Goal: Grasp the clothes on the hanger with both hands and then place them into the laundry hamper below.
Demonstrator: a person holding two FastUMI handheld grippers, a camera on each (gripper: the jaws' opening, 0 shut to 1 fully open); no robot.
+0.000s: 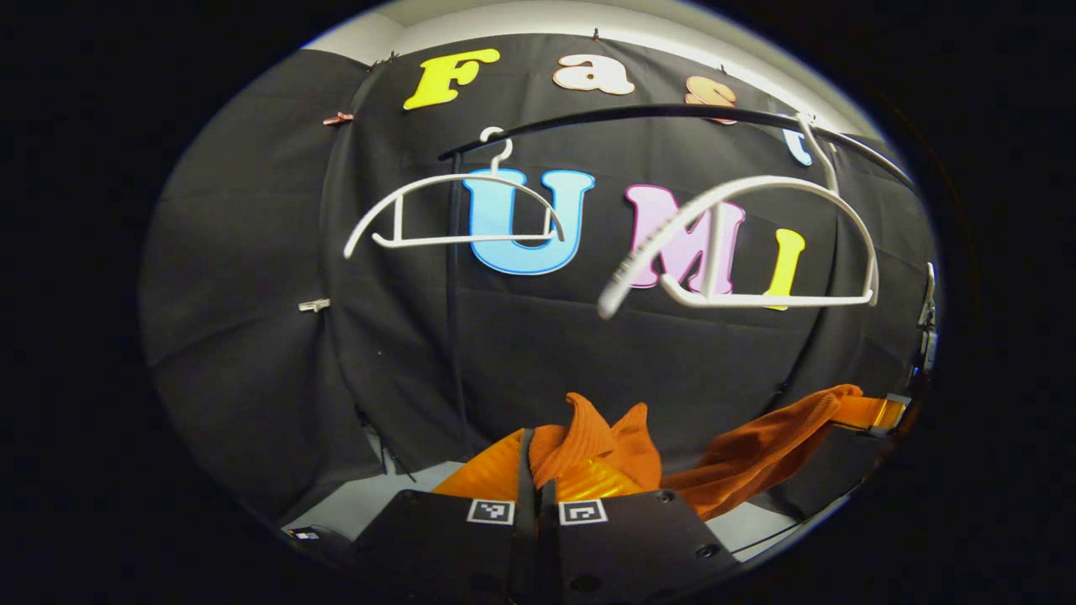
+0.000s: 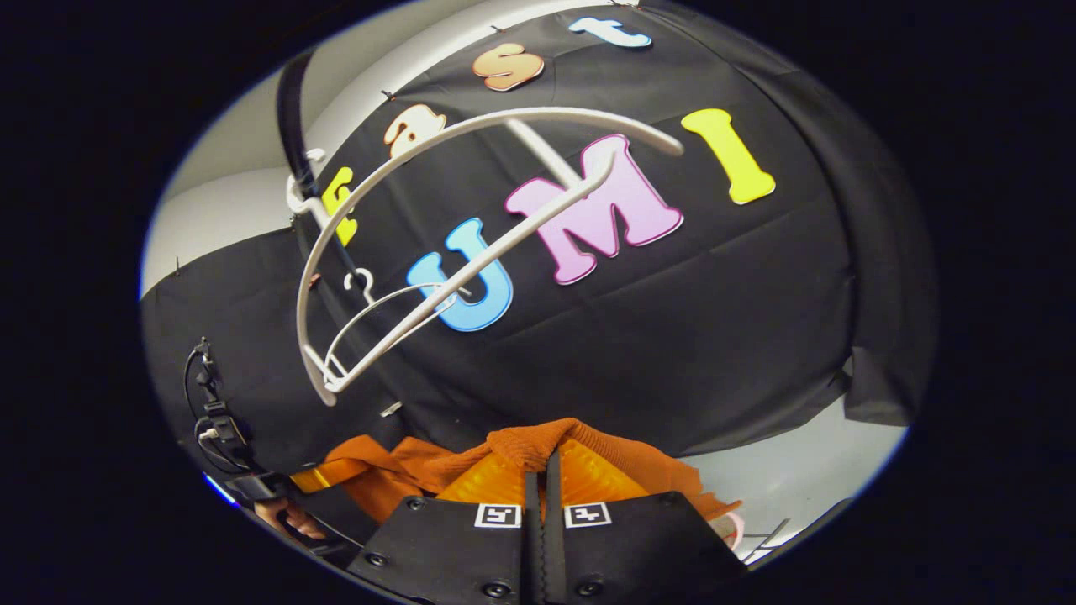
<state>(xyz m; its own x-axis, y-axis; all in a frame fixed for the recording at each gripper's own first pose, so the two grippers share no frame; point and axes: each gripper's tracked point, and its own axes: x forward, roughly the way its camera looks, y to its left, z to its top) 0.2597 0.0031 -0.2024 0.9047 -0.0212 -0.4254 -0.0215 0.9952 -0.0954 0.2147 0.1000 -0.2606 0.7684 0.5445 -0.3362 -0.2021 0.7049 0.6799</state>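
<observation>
An orange knitted garment (image 1: 756, 458) hangs stretched between my two grippers, off the hangers. My left gripper (image 1: 538, 458) is shut on one bunched end of it (image 1: 588, 437). At the far right of the left gripper view the other gripper (image 1: 883, 412) holds the cloth's other end. In the right gripper view my right gripper (image 2: 542, 462) is shut on a fold of the orange garment (image 2: 546, 441), and the other gripper (image 2: 277, 487) with a hand shows at lower left. Two bare white hangers (image 1: 740, 244) (image 1: 454, 214) hang from the black rail (image 1: 672, 113) above.
The black cloth wall stands close behind the rail. A pale floor (image 2: 790, 479) shows low in the right gripper view. Cables (image 2: 206, 403) run down the left edge there. The near white hanger (image 2: 454, 252) hangs tilted in front of my right gripper.
</observation>
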